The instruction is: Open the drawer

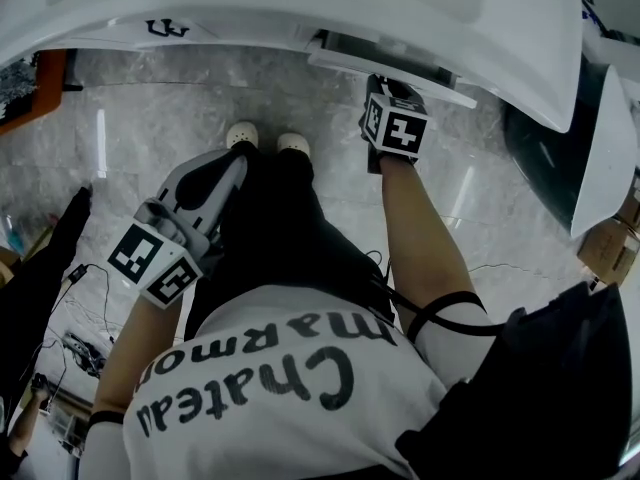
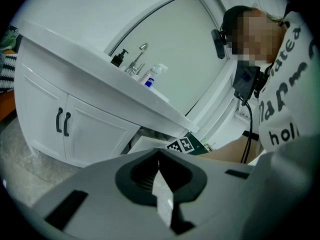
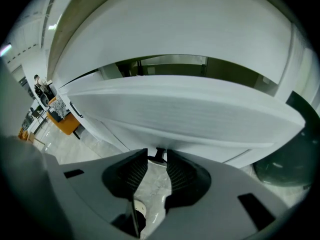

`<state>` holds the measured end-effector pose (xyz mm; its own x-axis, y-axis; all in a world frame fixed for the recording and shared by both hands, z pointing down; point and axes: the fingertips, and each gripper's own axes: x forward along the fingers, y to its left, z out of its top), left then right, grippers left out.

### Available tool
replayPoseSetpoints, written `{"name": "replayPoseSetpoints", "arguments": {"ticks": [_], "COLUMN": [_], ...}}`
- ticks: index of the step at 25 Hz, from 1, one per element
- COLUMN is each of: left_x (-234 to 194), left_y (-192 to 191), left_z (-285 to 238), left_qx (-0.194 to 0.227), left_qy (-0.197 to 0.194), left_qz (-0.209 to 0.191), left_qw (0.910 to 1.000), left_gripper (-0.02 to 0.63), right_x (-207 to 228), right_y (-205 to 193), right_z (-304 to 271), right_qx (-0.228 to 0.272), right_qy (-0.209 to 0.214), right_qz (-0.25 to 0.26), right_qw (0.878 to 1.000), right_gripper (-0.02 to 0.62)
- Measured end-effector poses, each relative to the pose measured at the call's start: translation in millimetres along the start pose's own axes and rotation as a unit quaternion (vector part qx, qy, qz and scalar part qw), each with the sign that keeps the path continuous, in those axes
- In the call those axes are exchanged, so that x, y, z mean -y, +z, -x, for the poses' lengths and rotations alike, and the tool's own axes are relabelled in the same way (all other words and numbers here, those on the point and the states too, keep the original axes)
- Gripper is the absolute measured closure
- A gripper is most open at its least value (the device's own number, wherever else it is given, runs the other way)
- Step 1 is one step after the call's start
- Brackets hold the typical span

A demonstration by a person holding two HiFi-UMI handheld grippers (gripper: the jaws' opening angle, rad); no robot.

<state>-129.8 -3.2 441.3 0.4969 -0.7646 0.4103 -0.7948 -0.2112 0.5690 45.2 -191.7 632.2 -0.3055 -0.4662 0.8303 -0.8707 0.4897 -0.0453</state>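
White drawer (image 1: pixel 390 68) stands partly out beneath the counter (image 2: pixel 100 79), its one slim dark handle (image 3: pixel 160 153) pinched at the very tips of the right tool (image 3: pixel 157 161). The left tool (image 2: pixel 159 160) hangs at the person's side, jaws together on nothing. With so shallow a bite and the tool angled steeply down, a hard pull could slip the handle free. Counted: one drawer, one handle in the grip, two tools, two cupboard door pulls (image 2: pixel 62 121).

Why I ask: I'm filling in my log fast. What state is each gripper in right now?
left gripper: closed, holding nothing.
right gripper: closed on the dark drawer handle.
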Motion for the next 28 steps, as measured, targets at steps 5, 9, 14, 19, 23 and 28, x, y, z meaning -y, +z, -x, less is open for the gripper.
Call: {"name": "replayPoseSetpoints", "arguments": {"ticks": [5,9,14,19,23,28], "left_x": [7.0,9.5,9.5,12.5,12.9,14.0], "left_y": [-0.1,1.0,2.8,2.3,4.9,5.4], "left_z": [0.9,-0.5,-4.4,-10.6,-14.5,-17.8], "left_qx": [0.0,0.002,-0.004,-0.014,-0.021,-0.032], "left_qy": [-0.004,-0.006,-0.013,-0.021,-0.027,-0.035], "left_qz": [-0.003,-0.002,-0.005,-0.008,-0.012,-0.019], "left_qw": [1.0,1.0,0.9999,0.9996,0.9993,0.9987], "left_gripper": [0.597,0.597,0.597,0.597,0.597,0.597], "right_x": [-4.9,-7.0,-9.2,-11.2,-13.4,-19.1], "right_y": [-13.0,-23.1,-25.7,-34.3,-40.5,-49.4], "right_z": [9.7,15.9,18.1,22.7,26.8,33.0], "right_qx": [-0.005,-0.008,-0.01,-0.016,-0.021,-0.026], "right_qy": [0.003,0.002,0.0,0.0,0.001,0.004], "right_qz": [0.001,0.001,-0.002,-0.004,-0.004,-0.007], "right_qw": [1.0,1.0,1.0,1.0,1.0,1.0], "right_gripper": [0.471,0.469,0.471,0.469,0.469,0.469]}}
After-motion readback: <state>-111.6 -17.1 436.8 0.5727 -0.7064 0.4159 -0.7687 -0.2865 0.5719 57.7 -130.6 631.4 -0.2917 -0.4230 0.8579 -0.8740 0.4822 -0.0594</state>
